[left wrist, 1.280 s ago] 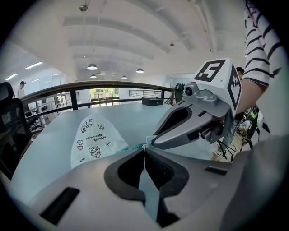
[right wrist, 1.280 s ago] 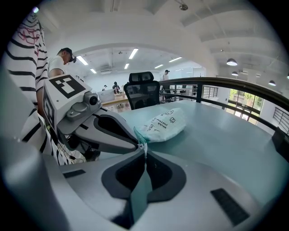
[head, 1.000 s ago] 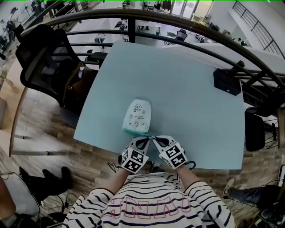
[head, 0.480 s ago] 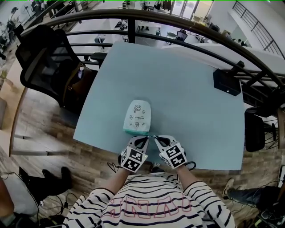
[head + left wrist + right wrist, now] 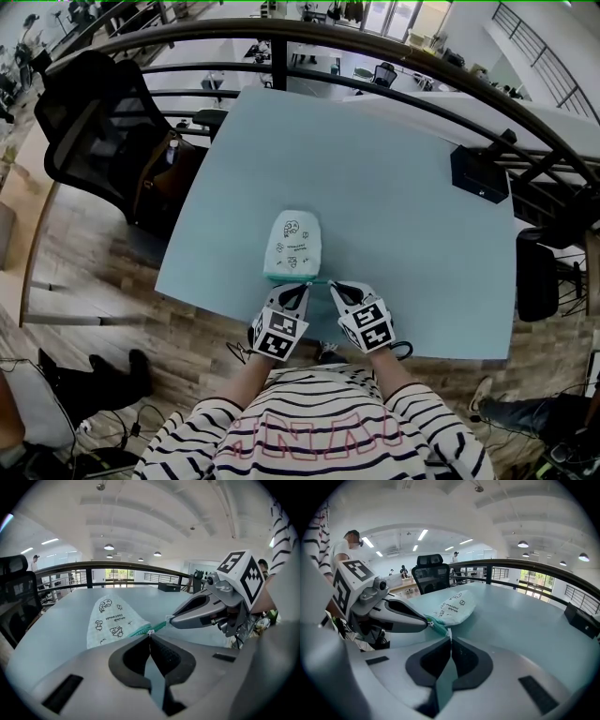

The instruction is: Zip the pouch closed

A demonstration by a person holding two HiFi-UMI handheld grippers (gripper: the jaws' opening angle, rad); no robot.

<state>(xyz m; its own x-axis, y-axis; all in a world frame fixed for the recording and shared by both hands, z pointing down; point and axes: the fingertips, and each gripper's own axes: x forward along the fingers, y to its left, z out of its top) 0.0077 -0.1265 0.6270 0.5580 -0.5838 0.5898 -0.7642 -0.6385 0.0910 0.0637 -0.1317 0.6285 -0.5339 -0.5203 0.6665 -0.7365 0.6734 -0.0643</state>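
The pouch [image 5: 292, 242] (white, with small drawings) lies flat on the light blue bench [image 5: 412, 197], near the edge closest to the person. Its green zip edge [image 5: 302, 277] is at the near end. The left gripper [image 5: 302, 290] and the right gripper [image 5: 335, 287] meet at this end, just beside each other. In the left gripper view the fingers are closed together and pinch the zip edge at their tips. The fingers of the right gripper are closed too, on the same green edge. A black chair [image 5: 94, 122] stands left of the bench.
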